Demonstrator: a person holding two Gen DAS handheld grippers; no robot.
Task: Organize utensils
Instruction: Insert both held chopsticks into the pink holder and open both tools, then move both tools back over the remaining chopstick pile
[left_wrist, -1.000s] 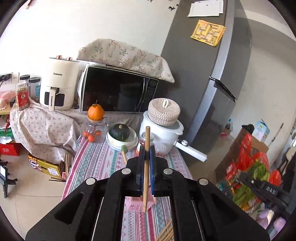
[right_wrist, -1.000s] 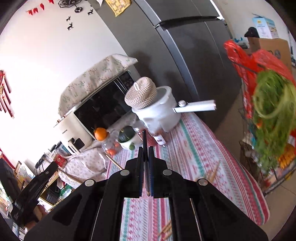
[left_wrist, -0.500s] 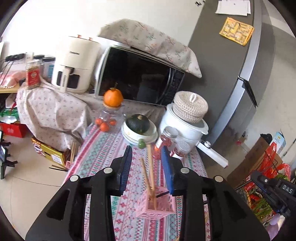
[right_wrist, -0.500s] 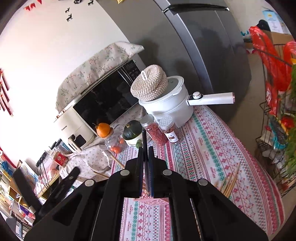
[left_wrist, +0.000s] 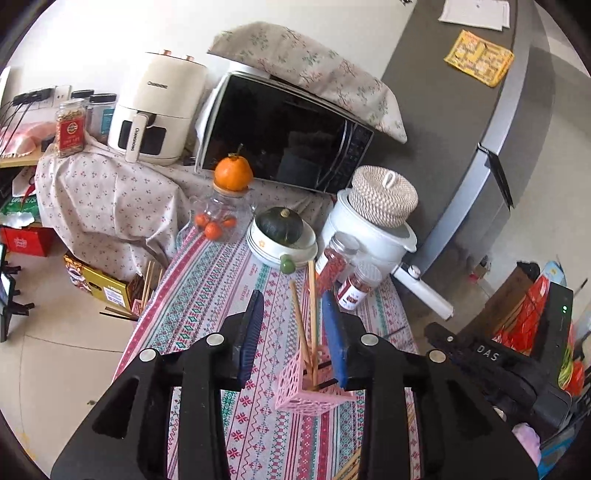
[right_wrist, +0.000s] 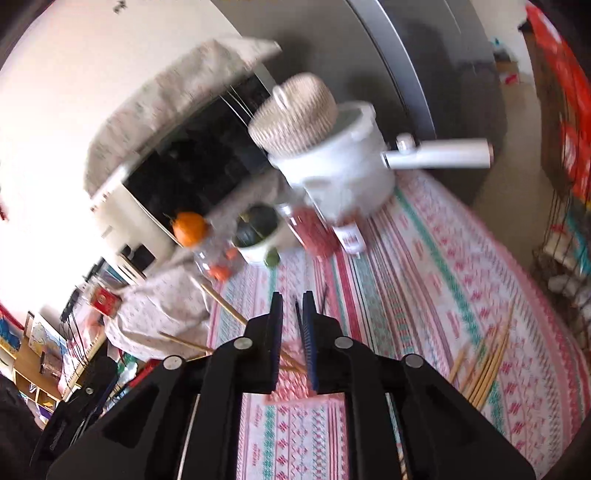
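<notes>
The step in hand is judged to be the loading of chopsticks into the pink lattice holder (left_wrist: 314, 384), which stands on the patterned tablecloth (left_wrist: 207, 295) directly under and between the jaws of the left gripper (left_wrist: 293, 338). That gripper's jaws are seen spread, nothing pinched; two wooden chopsticks (left_wrist: 308, 325) stand in the holder in the gap between the blue pads, clear of both.

The right gripper (right_wrist: 292, 334) is seen over the same holder (right_wrist: 295, 387). Its jaws are opening, narrowly apart, with a thin dark chopstick (right_wrist: 298, 317) upright between them; whether the pads still press on it cannot be told through the motion blur.

More loose chopsticks (right_wrist: 484, 365) lie on the cloth to the right of the right gripper, near the table's right edge.

Next move, as judged: the dark stick to be let drop into the holder, the right gripper drawn back and up, then the loose bundle fetched.

Open room: bare cloth ahead of both grippers up to the spice jars (left_wrist: 349, 273) and the bowl with the squash (left_wrist: 280, 236). The two grippers sit close together over the holder; the standing sticks could be knocked on withdrawal.
</notes>
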